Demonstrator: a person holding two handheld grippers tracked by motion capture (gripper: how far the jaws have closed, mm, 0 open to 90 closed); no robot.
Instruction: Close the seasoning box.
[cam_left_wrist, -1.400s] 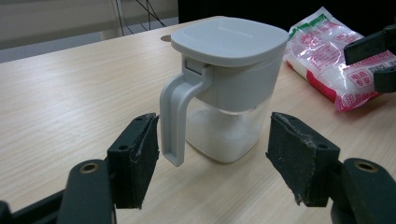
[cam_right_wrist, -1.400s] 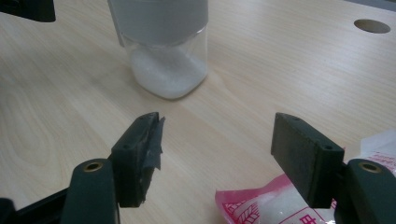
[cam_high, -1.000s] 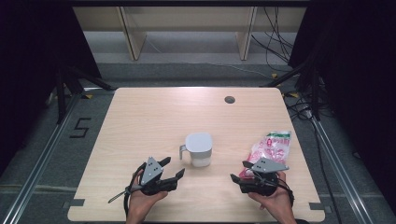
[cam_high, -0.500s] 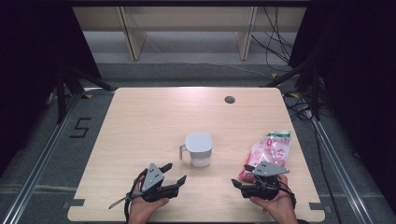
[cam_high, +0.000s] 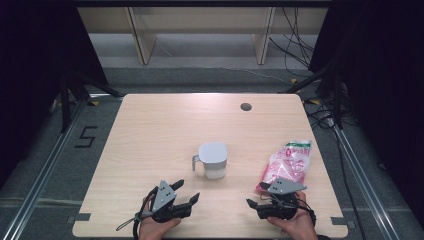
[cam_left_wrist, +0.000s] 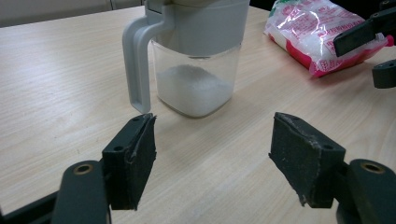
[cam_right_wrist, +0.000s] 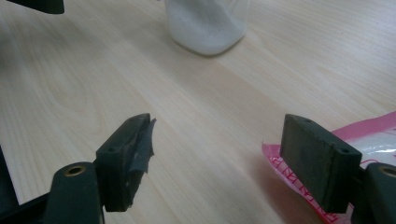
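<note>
A clear jug with a grey lid and handle (cam_high: 212, 160) stands mid-table, holding a low layer of white powder (cam_left_wrist: 194, 88). A pink and white bag (cam_high: 289, 162) lies to its right. My left gripper (cam_high: 186, 192) rests near the front edge, open, empty, its jaws pointing at the jug (cam_left_wrist: 187, 51) from a short way off. My right gripper (cam_high: 252, 205) is open and empty too, low by the front edge, beside the bag's near corner (cam_right_wrist: 369, 140). The jug's base (cam_right_wrist: 205, 28) sits ahead of it.
A dark round hole (cam_high: 245, 106) is set in the table near its far edge. Beyond the table stand shelving legs and cables on the floor. Bare wood lies left of the jug and behind it.
Both grippers have drawn back toward the front edge of the table, away from the jug and the bag. Jug and bag have not moved.
</note>
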